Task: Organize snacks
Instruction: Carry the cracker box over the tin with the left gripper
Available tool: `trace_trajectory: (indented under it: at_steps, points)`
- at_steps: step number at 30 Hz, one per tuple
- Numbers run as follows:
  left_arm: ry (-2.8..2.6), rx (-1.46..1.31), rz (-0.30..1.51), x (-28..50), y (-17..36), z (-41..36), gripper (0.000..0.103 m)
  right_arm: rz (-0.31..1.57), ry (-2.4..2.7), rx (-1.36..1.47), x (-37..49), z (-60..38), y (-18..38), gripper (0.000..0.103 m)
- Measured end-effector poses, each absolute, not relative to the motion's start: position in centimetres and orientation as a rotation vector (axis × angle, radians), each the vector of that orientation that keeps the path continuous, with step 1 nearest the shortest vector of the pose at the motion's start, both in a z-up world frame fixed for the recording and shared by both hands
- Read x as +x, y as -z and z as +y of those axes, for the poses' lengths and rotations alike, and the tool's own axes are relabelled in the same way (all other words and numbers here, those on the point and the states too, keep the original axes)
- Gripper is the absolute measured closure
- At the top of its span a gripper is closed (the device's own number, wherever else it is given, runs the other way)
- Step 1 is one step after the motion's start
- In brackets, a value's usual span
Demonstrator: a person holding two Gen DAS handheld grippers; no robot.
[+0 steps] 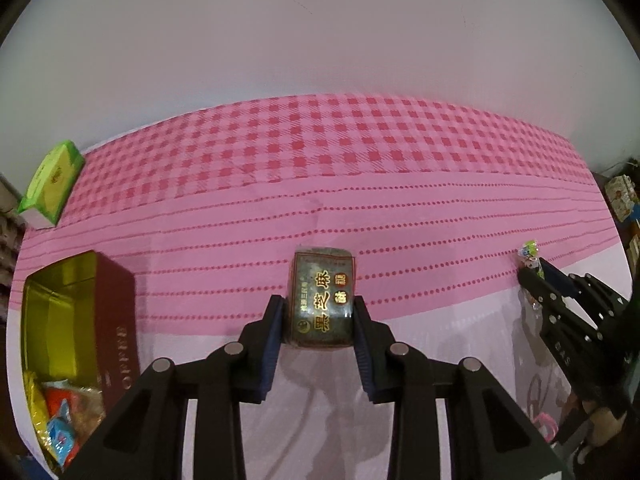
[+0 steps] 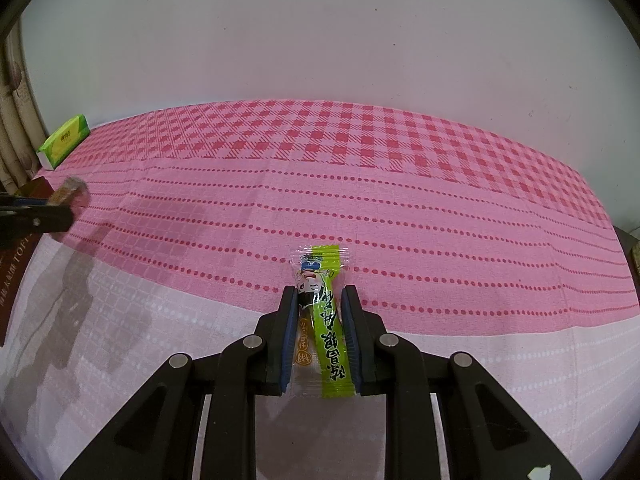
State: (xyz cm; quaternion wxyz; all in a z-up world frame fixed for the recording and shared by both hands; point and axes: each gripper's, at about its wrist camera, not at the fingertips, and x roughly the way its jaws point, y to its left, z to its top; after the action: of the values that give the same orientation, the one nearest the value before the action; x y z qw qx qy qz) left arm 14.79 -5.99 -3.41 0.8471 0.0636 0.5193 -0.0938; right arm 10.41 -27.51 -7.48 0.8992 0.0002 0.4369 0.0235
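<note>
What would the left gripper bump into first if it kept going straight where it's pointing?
Probably only the pink tablecloth. The left gripper points down at bare cloth, holding the dark sesame snack pack; depth is hard to judge.

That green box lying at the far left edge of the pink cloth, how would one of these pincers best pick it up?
Probably from above, pinching the green box across its two long side faces. It lies flat on the tablecloth, broad face up, so the narrower width suits the fingers better than its length. Both grippers are already full.
</note>
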Motion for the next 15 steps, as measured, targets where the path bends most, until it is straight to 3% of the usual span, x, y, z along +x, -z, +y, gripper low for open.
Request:
trace_trajectory:
  at_steps: [15]
  points:
    - [0.118,0.122,1.045,11.7,-0.8,-0.4,0.070,0.905,-0.039,-0.026,10.8,-27.0,7.6,0.082]
